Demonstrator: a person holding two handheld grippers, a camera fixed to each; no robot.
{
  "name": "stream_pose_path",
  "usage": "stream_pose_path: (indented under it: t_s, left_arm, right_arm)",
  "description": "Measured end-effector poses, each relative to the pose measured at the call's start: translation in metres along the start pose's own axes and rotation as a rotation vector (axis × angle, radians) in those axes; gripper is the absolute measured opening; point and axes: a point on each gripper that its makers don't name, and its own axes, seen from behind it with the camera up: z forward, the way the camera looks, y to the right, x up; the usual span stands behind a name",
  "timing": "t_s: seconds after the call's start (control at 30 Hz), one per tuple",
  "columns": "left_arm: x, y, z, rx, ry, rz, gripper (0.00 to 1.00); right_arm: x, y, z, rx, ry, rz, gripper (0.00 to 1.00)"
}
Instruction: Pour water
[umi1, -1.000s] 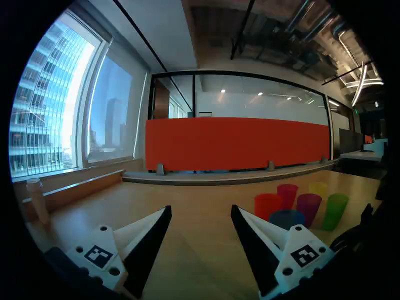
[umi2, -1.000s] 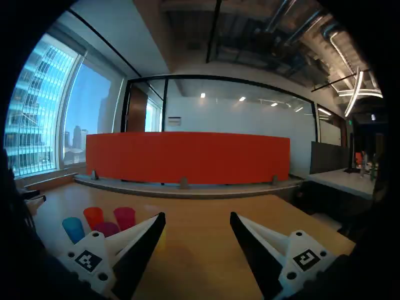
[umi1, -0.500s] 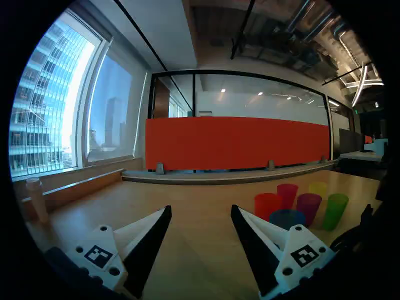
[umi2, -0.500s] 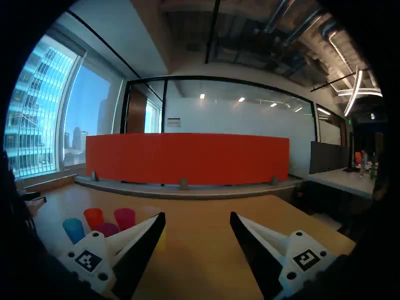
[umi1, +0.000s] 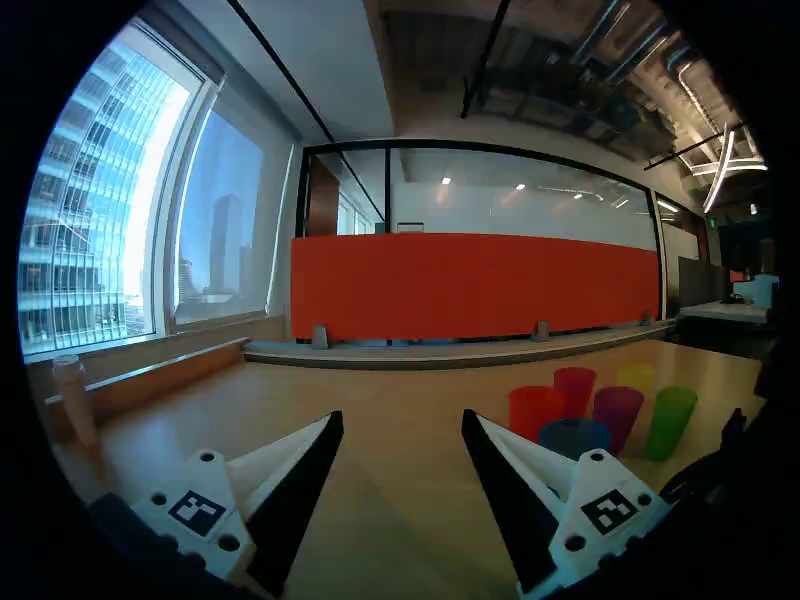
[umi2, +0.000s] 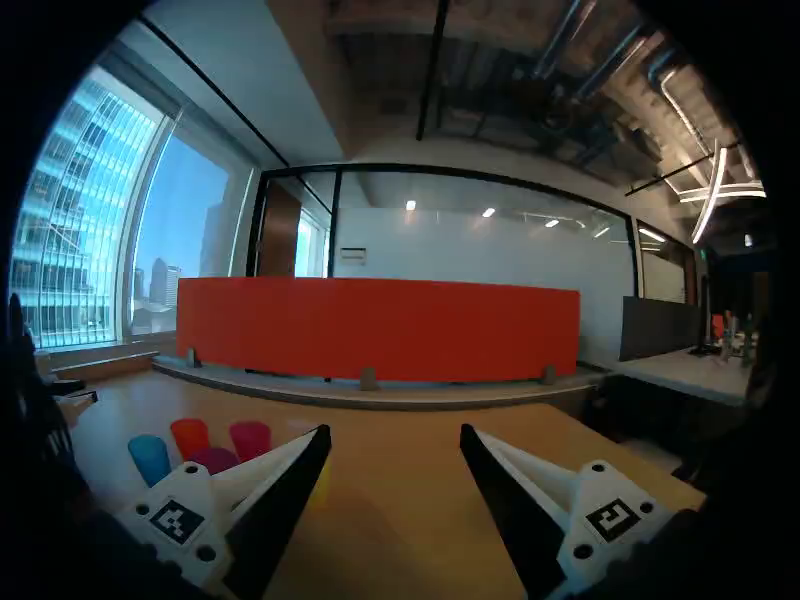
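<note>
1. One wooden tabletop (umi1: 400, 385) spans the lower part of both views.
2. One orange partition (umi1: 470, 285) stands at its far edge.
3. Two hand-held grippers, left hand-held gripper (umi1: 400, 418) and right hand-held gripper (umi2: 394, 432), are both spread wide and pinch nothing.
4. Six coloured cups (umi1: 617, 415) cluster at lower right of the left gripper view.
5. One slim tube (umi1: 75, 400) stands upright at lower left.

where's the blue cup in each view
Left gripper view: the blue cup is at the lower right, in front of the orange cup.
Right gripper view: the blue cup is at the lower left, just left of the orange cup.
Shared landmark: the orange partition runs across the middle of both views, behind the cups.
</note>
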Motion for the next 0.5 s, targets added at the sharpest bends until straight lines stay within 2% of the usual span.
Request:
stream_pose_path:
  t_s: [0.27, 0.5]
  left_arm:
    - [0.000, 0.000, 0.000, 0.000, 0.000, 0.000, 0.88]
    - [0.000, 0.000, 0.000, 0.000, 0.000, 0.000, 0.88]
  right_arm:
    - [-0.001, 0.000, 0.002, 0.013, 0.021, -0.004, 1.00]
    - [-0.007, -0.005, 0.013, 0.000, 0.038, -0.029, 1.00]
